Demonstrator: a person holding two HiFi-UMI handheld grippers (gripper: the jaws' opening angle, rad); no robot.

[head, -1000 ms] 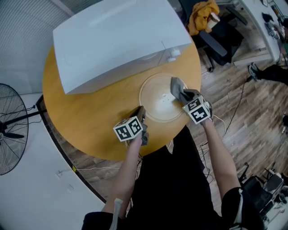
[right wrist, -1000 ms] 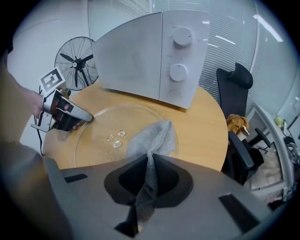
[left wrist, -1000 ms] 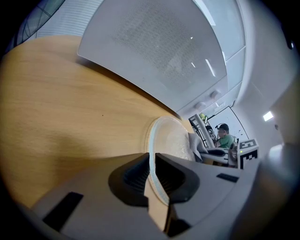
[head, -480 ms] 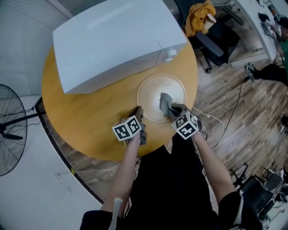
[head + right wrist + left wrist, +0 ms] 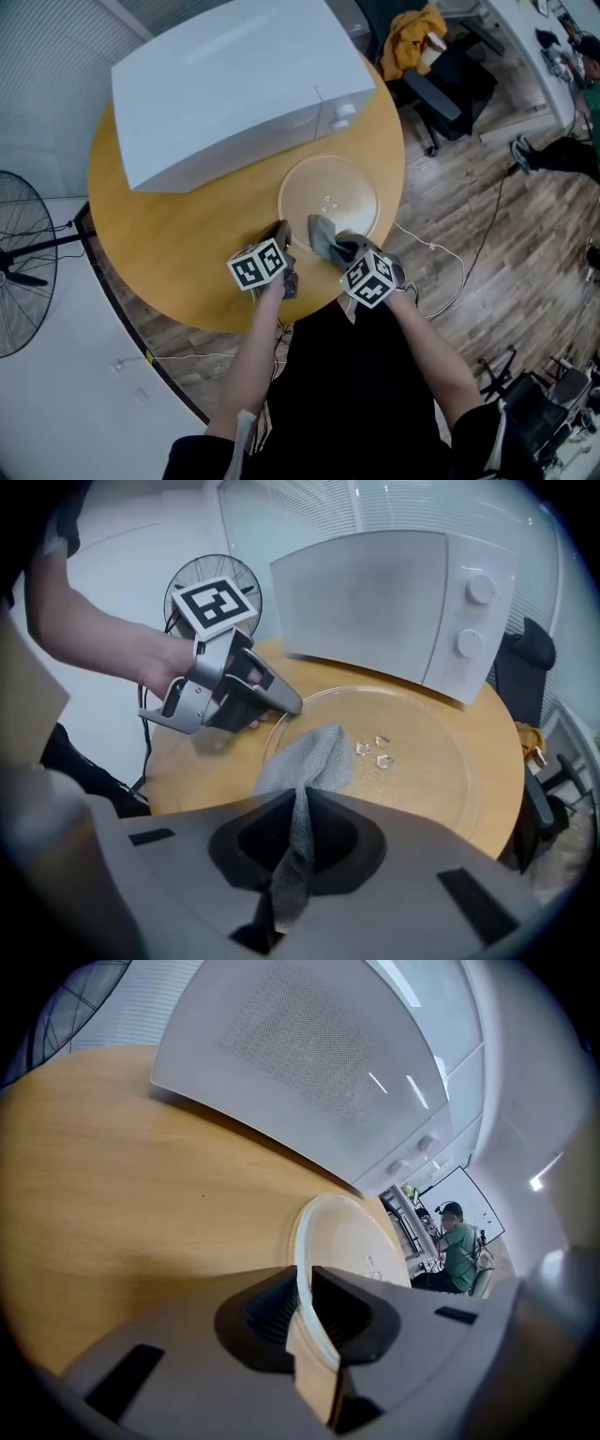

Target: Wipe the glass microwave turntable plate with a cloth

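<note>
The clear glass turntable plate lies flat on the round wooden table, in front of the white microwave. My left gripper is shut on the plate's near-left rim; in the left gripper view the rim runs between the jaws of the left gripper. My right gripper is shut on a grey cloth, whose free end rests on the plate's near edge. In the right gripper view the cloth drapes from the right gripper onto the plate, close to the left gripper.
The microwave stands just behind the plate. The table's front edge lies right under both grippers. A standing fan is on the left, and a chair with a yellow garment at the back right. Cables cross the wooden floor.
My right gripper has dragged the cloth across the plate, from its far right side to its near-left edge. The left gripper has kept its hold on the rim.
</note>
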